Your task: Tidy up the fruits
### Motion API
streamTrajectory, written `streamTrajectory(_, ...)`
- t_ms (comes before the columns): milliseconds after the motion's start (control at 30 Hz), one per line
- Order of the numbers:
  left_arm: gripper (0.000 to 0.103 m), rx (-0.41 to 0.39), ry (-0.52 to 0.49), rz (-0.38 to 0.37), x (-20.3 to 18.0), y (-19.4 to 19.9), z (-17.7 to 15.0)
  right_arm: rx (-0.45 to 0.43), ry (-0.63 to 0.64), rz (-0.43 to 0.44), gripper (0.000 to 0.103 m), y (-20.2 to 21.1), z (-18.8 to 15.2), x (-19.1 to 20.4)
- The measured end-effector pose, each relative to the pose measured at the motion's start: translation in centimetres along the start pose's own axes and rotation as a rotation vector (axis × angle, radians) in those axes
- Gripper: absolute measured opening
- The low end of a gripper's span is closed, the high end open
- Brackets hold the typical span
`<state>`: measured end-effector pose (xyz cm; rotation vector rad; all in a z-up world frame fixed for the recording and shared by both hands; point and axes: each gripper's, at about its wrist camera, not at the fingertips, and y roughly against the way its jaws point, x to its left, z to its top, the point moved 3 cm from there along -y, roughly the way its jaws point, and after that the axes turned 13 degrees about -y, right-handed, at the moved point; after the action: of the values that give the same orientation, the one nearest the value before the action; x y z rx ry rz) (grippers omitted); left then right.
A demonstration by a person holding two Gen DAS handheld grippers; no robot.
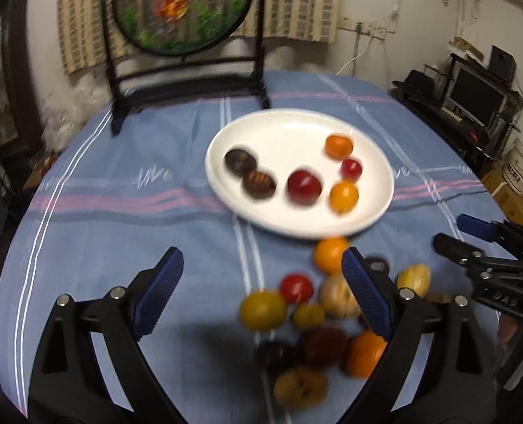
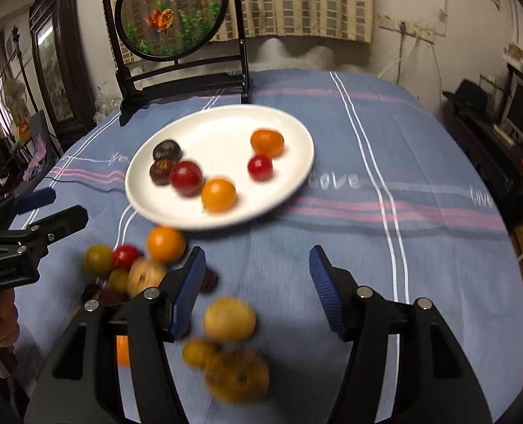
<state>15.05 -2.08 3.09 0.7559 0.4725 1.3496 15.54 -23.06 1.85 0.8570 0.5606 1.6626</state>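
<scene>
Now 6 fruits on plate (image 2: 297,162); loose pile (image 1: 318,318) beside right gripper (image 2: 258,289).

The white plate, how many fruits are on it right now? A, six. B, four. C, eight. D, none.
A: the white plate holds six fruits: two dark ones, two orange ones and two red ones, while the other fruits lie in a pile on the blue tablecloth in front of it.

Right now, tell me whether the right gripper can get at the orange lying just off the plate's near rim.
Probably yes: the right gripper has open, empty jaws, and the orange lies uncovered ahead to its left.
</scene>
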Motion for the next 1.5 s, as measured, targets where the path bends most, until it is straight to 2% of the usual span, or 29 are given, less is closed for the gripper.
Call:
streamTrajectory(167,0.093,0.015,0.039,-0.014,0.0,1.9,-3.1,-0.008,-0.01,0.014,0.062,2.0,-2.9,-0.3)
streamTrajectory(467,0.093,0.08,0.0,-0.017,-2.0,2.6,-7.9,0.027,-0.062,0.055,0.062,4.2,-7.6,-1.6)
streamTrajectory(700,0.093,0.113,-0.015,0.0,-2.9,1.8,-9.3,0.036,-0.077,0.055,0.062,5.0,-9.2,-1.9)
streamTrajectory(1000,0.092,0.137,-0.034,-0.029,-3.9,0.8,-10.0,0.052,-0.057,0.051,0.062,4.3,-9.9,-1.5)
streamTrajectory(1100,0.084,0.149,-0.041,-0.038,-4.2,0.1,-9.9,0.056,-0.051,0.05,0.062,4.1,-10.1,-1.3)
streamTrajectory(1133,0.075,0.162,-0.039,-0.051,-4.3,-0.3,-9.9,0.06,-0.05,0.051,0.062,3.9,-10.2,-1.3)
streamTrajectory(1233,0.065,0.17,-0.052,-0.04,-4.7,-0.7,-9.7,0.071,-0.041,0.05,0.062,3.6,-10.3,-1.1)
streamTrajectory(1333,0.045,0.162,-0.058,-0.05,-4.9,-0.8,-9.2,0.072,-0.034,0.047,0.062,3.6,-10.3,-0.9)
streamTrajectory(1367,0.042,0.158,-0.059,-0.057,-5.0,-0.8,-9.1,0.071,-0.032,0.046,0.062,3.6,-10.3,-0.8)
streamTrajectory(1500,0.042,0.148,-0.068,-0.065,-5.1,-0.2,-9.2,0.065,0.005,0.005,0.062,3.3,-10.0,-0.3)
